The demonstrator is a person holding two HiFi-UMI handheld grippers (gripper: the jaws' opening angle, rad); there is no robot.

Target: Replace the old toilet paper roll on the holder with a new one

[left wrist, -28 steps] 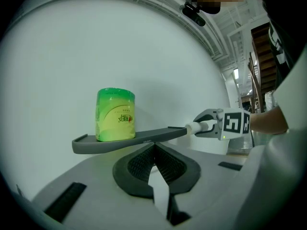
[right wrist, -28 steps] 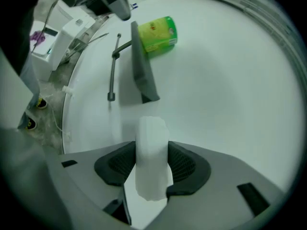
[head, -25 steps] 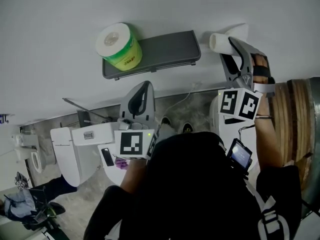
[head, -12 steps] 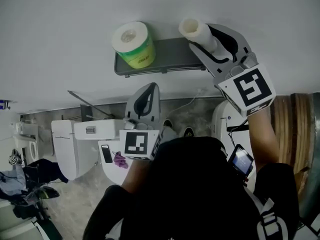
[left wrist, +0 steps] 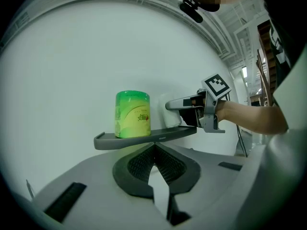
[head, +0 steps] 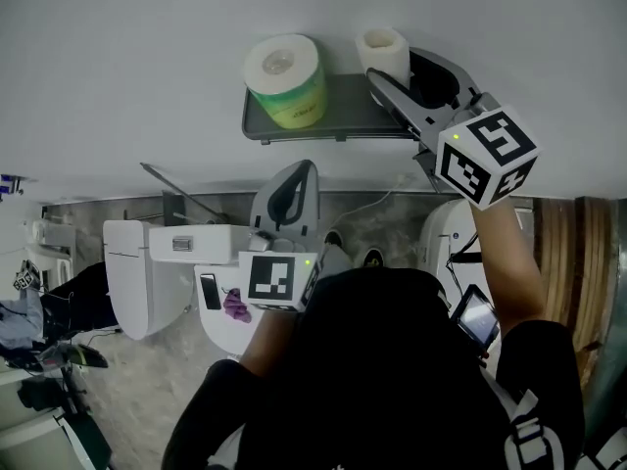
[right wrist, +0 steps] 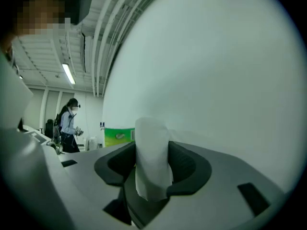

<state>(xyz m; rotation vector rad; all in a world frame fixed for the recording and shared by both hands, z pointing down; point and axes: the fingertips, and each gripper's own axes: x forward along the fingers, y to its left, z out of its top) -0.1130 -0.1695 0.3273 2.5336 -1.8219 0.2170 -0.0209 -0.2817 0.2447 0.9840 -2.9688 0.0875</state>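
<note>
The right gripper (right wrist: 153, 169) has its jaws half closed on the old roll (right wrist: 151, 143), a thin white roll with little paper left, which stands upright between them. It is at the right end of a grey shelf (head: 353, 116) on the wall (head: 147, 67); whether it rests on the shelf I cannot tell. The new roll (head: 286, 81), in a green wrapper, stands upright on the shelf's left part, near the old one but apart from it. The left gripper (left wrist: 154, 147) points at the shelf from below, jaws together at the tips and holding nothing.
</note>
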